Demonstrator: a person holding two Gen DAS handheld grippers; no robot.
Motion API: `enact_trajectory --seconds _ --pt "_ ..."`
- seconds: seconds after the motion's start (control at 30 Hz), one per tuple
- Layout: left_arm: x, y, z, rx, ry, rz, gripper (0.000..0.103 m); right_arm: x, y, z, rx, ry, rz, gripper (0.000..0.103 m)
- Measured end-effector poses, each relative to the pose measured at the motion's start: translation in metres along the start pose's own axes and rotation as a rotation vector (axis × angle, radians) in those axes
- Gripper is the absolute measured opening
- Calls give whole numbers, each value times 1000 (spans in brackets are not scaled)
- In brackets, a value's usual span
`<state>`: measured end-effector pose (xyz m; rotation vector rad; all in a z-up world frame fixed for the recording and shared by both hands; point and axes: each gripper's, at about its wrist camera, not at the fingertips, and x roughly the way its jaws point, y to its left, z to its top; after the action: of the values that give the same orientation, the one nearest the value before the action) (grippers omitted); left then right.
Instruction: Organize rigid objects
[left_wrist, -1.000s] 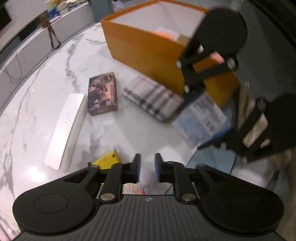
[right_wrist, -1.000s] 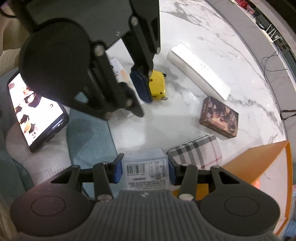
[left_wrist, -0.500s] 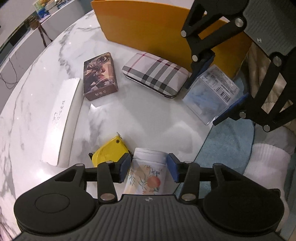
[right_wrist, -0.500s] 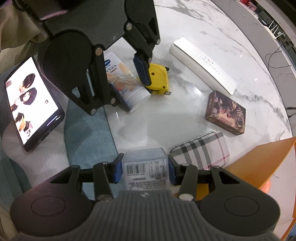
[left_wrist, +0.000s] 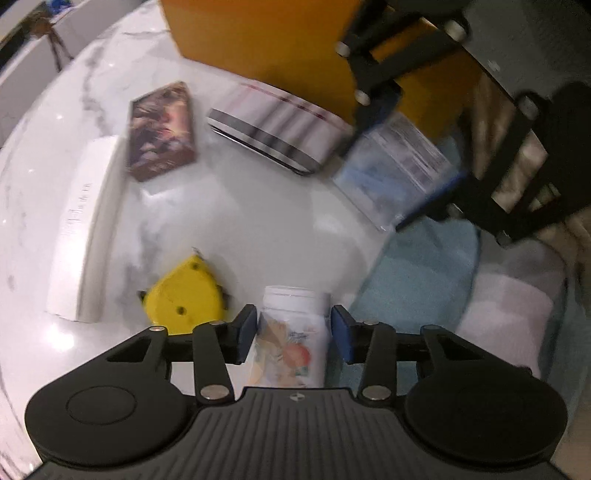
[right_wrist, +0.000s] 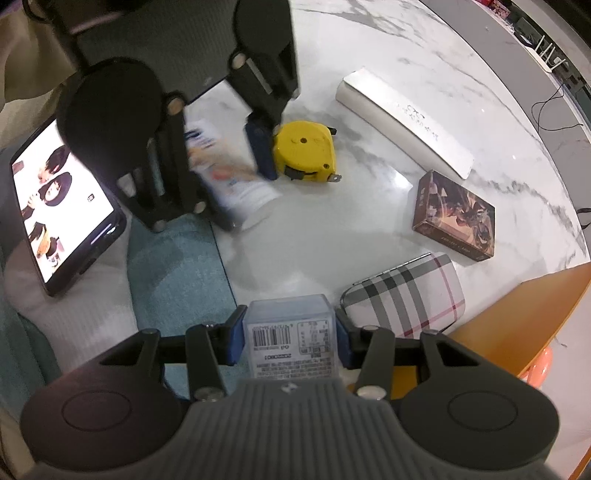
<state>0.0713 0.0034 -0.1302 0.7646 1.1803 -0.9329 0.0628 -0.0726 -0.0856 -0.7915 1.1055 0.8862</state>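
A second ago clamped on nothing, the left gripper (left_wrist: 293, 334) is now closing round the tube (left_wrist: 291, 339), tape (left_wrist: 184, 295) at ten o'clock, pads not visibly pressing yet, while the right gripper (right_wrist: 288, 332) still grips its clear box (right_wrist: 290, 332), so both look box-bound (left_wrist: 266, 40).

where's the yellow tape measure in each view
Left wrist: yellow tape measure lies low and left of centre, beside the left gripper.
Right wrist: upper middle, right of that gripper.
Shared landmark: the long white box beyond it.

- Tape measure (right_wrist: 304, 153) lies just beside tube (right_wrist: 232, 177) on table (right_wrist: 369, 44).
- Card box (right_wrist: 454, 216) between long box (right_wrist: 402, 122) and checked case (right_wrist: 406, 295).
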Motion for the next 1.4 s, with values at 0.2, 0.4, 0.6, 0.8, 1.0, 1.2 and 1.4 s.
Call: enact_trajectory --seconds 0.2,0.4,0.6,0.8,1.0,1.2,1.4 --pt "9 -2 -4 33 45 35 56 4 0 -2 2 16 -4 48" --pt "9 0 -4 -7 4 56 48 8 -2 -3 15 16 -3 48" --pt "-6 -6 1 -40 -62 125 48 -4 -2 -3 22 -17 -30 48" --pt "-38 -6 15 -102 -167 110 48 -28 -5 -3 33 -61 -77 48" --pt "-77 -8 42 -124 -287 147 48 -63 -11 -2 23 -109 -159 47" --pt "-114 -4 77 -154 -403 175 48 -101 -26 -6 15 -128 -258 47" --pt "-134 -6 125 -165 -504 128 48 -116 -54 -26 52 -96 -341 47"
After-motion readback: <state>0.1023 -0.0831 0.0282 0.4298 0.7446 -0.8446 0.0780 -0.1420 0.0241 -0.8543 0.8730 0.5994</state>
